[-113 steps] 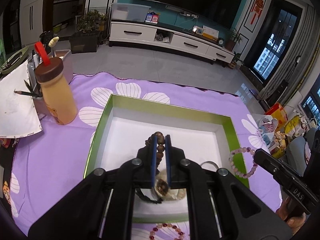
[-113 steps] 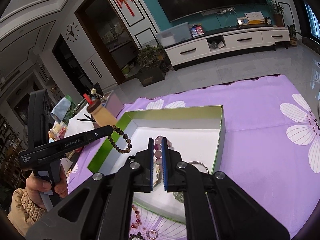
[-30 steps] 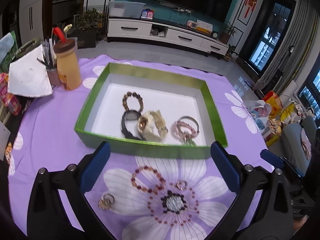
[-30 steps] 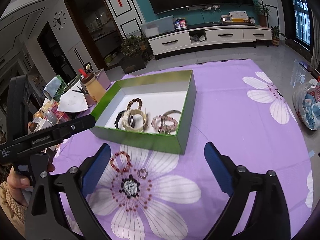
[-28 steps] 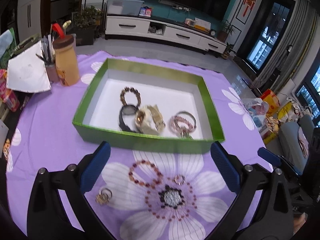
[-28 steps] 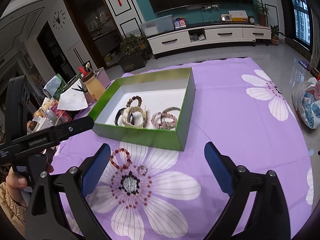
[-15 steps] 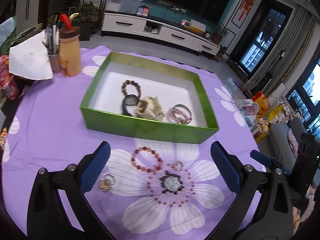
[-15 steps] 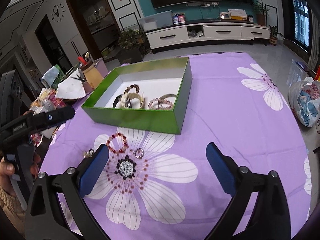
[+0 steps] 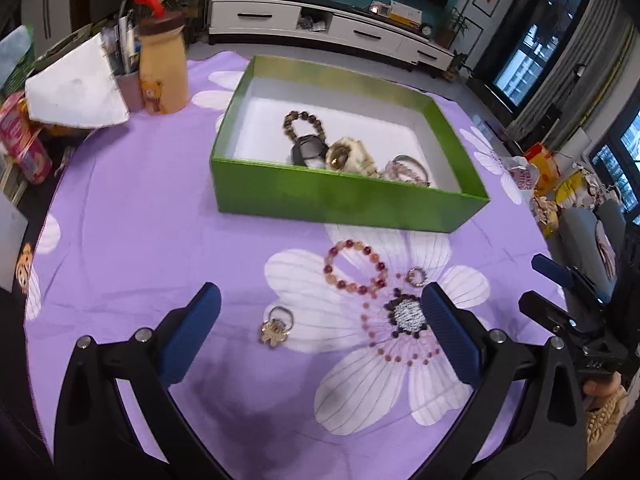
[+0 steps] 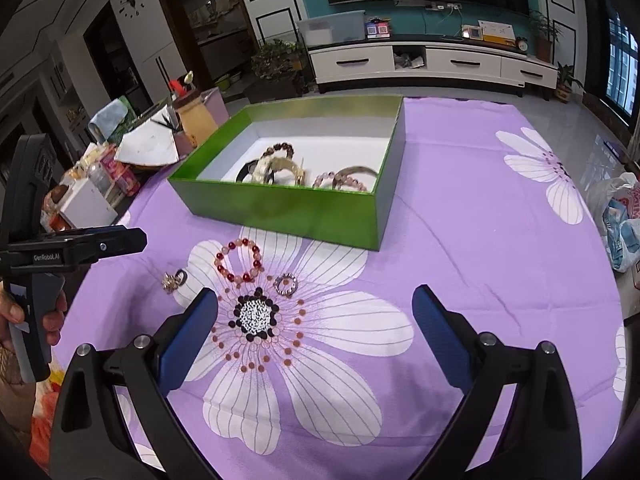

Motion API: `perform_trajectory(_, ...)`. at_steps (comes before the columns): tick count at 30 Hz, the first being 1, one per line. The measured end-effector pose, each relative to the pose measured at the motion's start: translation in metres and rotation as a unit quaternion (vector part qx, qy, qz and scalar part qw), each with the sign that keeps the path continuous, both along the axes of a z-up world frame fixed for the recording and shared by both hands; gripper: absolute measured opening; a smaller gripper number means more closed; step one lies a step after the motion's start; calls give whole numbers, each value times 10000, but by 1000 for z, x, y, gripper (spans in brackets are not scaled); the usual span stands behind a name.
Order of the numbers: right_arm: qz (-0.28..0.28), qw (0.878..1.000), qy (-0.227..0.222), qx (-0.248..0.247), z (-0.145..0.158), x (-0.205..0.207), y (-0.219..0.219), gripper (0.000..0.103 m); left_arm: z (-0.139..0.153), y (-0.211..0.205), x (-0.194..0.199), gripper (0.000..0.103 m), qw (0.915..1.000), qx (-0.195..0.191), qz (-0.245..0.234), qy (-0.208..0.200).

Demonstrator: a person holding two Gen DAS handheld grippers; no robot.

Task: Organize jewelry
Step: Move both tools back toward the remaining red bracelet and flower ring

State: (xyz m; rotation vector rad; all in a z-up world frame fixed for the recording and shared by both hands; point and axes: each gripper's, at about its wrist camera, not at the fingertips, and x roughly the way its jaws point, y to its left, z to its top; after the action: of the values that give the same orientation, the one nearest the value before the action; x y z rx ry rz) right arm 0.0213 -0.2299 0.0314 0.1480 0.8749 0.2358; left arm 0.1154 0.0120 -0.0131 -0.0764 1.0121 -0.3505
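A green box (image 9: 344, 204) (image 10: 276, 208) on the purple flowered cloth holds a brown bead bracelet (image 9: 303, 119), a black watch (image 9: 308, 151), a cream watch (image 9: 352, 158) and pink bracelets (image 9: 404, 170). On the cloth before the box lie a red-pink bead bracelet (image 9: 354, 266) (image 10: 239, 261), a small silver ring (image 9: 416, 276) (image 10: 285, 283) and a gold flower ring (image 9: 276, 326) (image 10: 173, 280). My left gripper (image 9: 320, 336) is open and empty above the cloth near these. My right gripper (image 10: 316, 334) is open and empty, near the printed flower's centre.
A yellow bottle (image 9: 163, 68) with a brown lid, a pen cup and papers (image 9: 76, 92) stand at the cloth's far left. Snack packs (image 9: 24, 144) lie at the left edge. Bags (image 10: 624, 224) sit off the right edge. The other gripper (image 9: 576, 320) shows at right.
Both grippers let go of their bracelets in the box, opened wide and drew back and down toward me. The loose bracelet and rings now lie close in front.
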Motion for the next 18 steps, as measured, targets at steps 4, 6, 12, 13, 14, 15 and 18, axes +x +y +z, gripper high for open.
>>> perform_trajectory(4, 83, 9999, 75, -52, -12, 2, 7, 98, -16, 6, -11, 101, 9994, 155, 263, -192)
perform_trajectory(6, 127, 9998, 101, -76, -17, 3, 11, 98, -23, 5, -17, 101, 9991, 226, 248, -243)
perform_trajectory(12, 346, 9991, 195, -141, -34, 8, 24, 91, -48, 3, -26, 85, 9979, 580, 143, -260)
perform_trajectory(13, 394, 9989, 211, -138, -37, 9, 27, 87, -49, 4, -25, 83, 9978, 588, 155, -273)
perform_trajectory(14, 438, 9987, 231, -141, -39, 11, 29, 83, -51, 4, -26, 80, 9977, 592, 158, -287)
perform_trajectory(15, 462, 9985, 244, -154, -40, 12, 31, 81, -52, 5, -26, 76, 9978, 579, 153, -295)
perform_trajectory(18, 543, 9978, 277, -269, -47, 17, 37, 70, -57, 6, -26, 70, 9979, 550, 106, -312)
